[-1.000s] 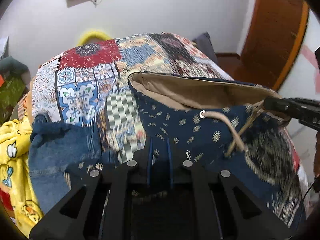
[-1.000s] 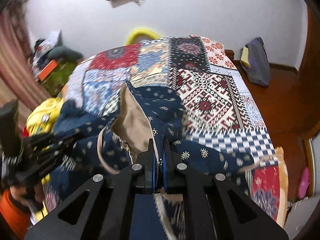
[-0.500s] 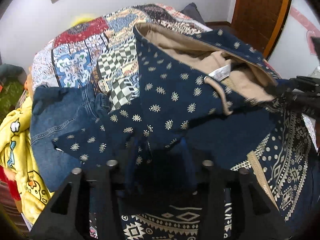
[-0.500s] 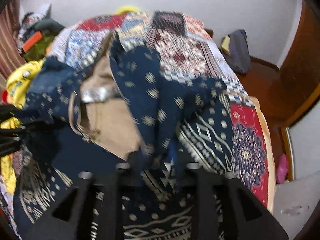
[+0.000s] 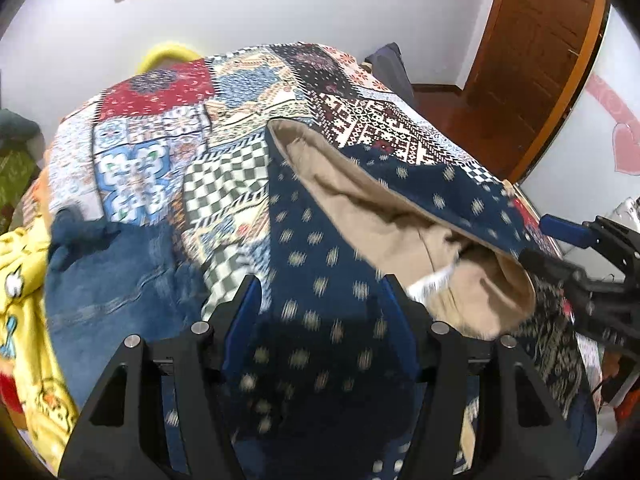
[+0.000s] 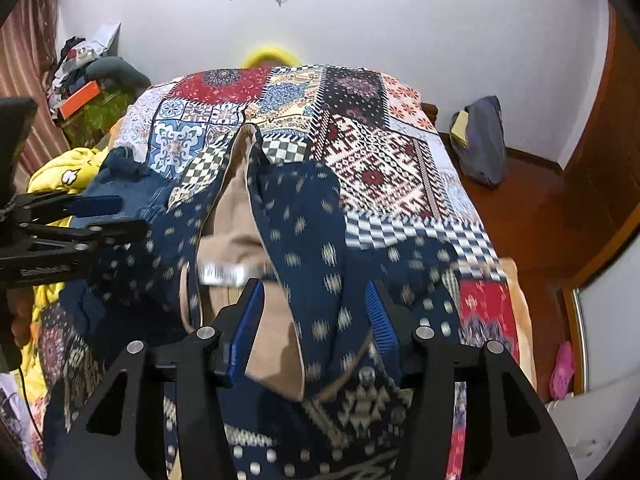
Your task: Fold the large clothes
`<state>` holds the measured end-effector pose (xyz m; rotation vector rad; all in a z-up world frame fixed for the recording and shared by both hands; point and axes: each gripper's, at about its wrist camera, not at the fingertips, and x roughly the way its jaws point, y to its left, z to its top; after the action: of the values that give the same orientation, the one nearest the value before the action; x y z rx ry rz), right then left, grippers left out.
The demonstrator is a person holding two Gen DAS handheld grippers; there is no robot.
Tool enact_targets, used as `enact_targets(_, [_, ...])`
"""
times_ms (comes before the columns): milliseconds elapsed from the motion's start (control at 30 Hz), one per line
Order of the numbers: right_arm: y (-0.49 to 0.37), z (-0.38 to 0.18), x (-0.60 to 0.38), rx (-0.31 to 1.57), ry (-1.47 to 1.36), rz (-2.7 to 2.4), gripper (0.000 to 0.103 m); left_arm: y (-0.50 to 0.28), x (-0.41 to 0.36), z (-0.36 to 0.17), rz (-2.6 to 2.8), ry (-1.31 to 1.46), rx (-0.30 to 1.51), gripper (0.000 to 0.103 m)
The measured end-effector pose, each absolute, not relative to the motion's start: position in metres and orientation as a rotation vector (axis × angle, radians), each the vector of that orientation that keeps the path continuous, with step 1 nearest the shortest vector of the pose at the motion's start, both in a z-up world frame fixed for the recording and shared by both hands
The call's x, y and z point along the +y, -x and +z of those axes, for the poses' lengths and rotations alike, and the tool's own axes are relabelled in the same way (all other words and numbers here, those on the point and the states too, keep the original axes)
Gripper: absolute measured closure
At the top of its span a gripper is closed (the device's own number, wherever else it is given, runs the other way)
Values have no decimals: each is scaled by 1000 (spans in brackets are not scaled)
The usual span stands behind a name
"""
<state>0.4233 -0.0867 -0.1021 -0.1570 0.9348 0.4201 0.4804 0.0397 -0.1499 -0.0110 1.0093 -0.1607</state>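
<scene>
Item: navy hooded garment (image 5: 320,264), dark blue cloth printed with small pale motifs, lined in plain tan; a white label (image 6: 222,274) shows inside the neck, and a tan drawcord runs beside the opening. Lower panels carry pale geometric bands. Motion blur softens the print near both cameras.

Location: spread on a bed under a patchwork bedspread (image 5: 168,128), hood pointing toward the far wall, its tan lining gaping open. The hood tip lies on a black-and-white checked patch.

Left hand-held gripper (image 5: 320,312): fingers spread wide with blue pads exposed; navy cloth lies between and beneath them, nothing pinched.

Right hand-held gripper (image 6: 308,320): fingers likewise spread wide, the hood's edge and tan lining lying between them, not clamped.

Edges and room: blue jeans (image 5: 116,276) lie on the bed just beside the garment's left side, with a yellow printed cloth (image 5: 24,320) beyond at the bed's edge. The far half of the bedspread is bare up to a yellow object at the wall. To the right of the bed runs wooden floor (image 6: 536,208), bearing a dark bag (image 6: 480,140) near the wall; a brown door (image 5: 540,52) stands beyond
</scene>
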Motion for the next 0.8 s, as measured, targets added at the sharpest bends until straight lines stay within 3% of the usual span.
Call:
enact_targets(400, [-457,-141,-63,985,201,422,54,-557,34,-207,-71,72,1098,45])
enact_targets(533, [-454,-143,-65,978,199,441,54,-558,37,-216,-60,94,1084,64])
enact_targets(600, [-452,-145,-67,976,205,452,54,-553,38,-211,-60,83,1073,83])
enact_targets(633, [-450,-146,-69,977,211,457,54,-551,37,-208,-64,71,1066,86])
enact_targets(733, [-448,-149,-73,982,225,432,80,-537,31,-186,-81,24,1012,92])
enact_targets(800, [-447,-146,-80,983,205,432,85,-523,26,-165,-108,-10,961,93])
